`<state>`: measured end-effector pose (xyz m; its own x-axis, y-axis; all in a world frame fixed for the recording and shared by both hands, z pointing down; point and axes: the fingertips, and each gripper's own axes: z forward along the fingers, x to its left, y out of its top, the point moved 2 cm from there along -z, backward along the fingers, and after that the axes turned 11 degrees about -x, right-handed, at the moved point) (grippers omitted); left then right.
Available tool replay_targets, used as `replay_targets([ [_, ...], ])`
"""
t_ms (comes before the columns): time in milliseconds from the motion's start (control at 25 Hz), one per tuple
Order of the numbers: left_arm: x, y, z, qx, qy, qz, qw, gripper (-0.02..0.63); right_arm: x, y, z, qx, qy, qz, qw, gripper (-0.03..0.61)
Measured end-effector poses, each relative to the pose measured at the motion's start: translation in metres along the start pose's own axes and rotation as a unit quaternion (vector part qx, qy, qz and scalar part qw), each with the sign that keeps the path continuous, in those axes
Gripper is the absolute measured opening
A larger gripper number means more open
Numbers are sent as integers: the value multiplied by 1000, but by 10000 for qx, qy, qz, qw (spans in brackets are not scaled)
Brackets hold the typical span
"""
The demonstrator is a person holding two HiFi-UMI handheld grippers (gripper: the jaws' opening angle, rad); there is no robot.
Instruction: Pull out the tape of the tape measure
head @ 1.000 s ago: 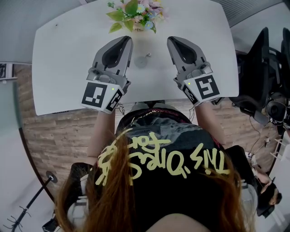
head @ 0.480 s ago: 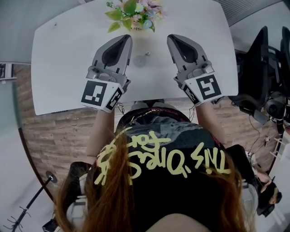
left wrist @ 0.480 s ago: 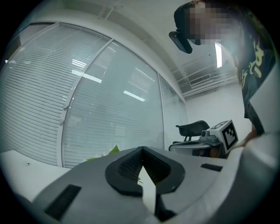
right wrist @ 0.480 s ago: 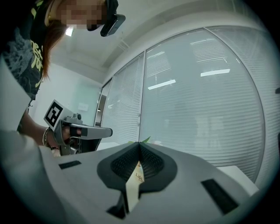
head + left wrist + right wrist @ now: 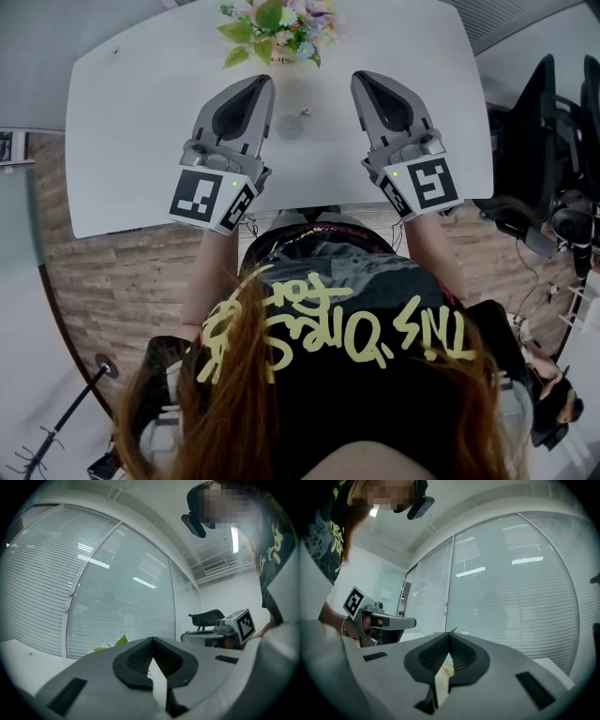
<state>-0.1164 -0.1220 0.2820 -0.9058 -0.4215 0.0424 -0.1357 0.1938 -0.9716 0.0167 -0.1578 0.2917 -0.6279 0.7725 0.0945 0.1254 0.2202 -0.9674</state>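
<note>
A small round grey tape measure (image 5: 291,125) lies on the white table (image 5: 131,141), with a small metal piece at its far right side. My left gripper (image 5: 265,82) hovers just left of it and my right gripper (image 5: 361,79) just right of it; neither touches it. Both point away from me, level over the table, jaws shut with nothing between them. In the left gripper view the shut tips (image 5: 152,640) face a glass wall; the right gripper view shows shut tips (image 5: 449,635) too. The tape measure is hidden in both gripper views.
A pot of flowers (image 5: 278,28) stands at the table's far edge, just beyond both grippers. Black office chairs (image 5: 548,159) crowd the right side. A wooden floor (image 5: 103,272) lies below the near table edge. A glass wall with blinds (image 5: 93,588) is ahead.
The right gripper has shifted a little to the right. The left gripper and the tape measure have kept still.
</note>
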Motion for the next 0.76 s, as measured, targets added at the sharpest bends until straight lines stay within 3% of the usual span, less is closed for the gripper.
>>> replay_targets([
  [760,-1,-3,0,9,-32,-84,10000,-6,0,0,-1,-36,-62,5,10000,3],
])
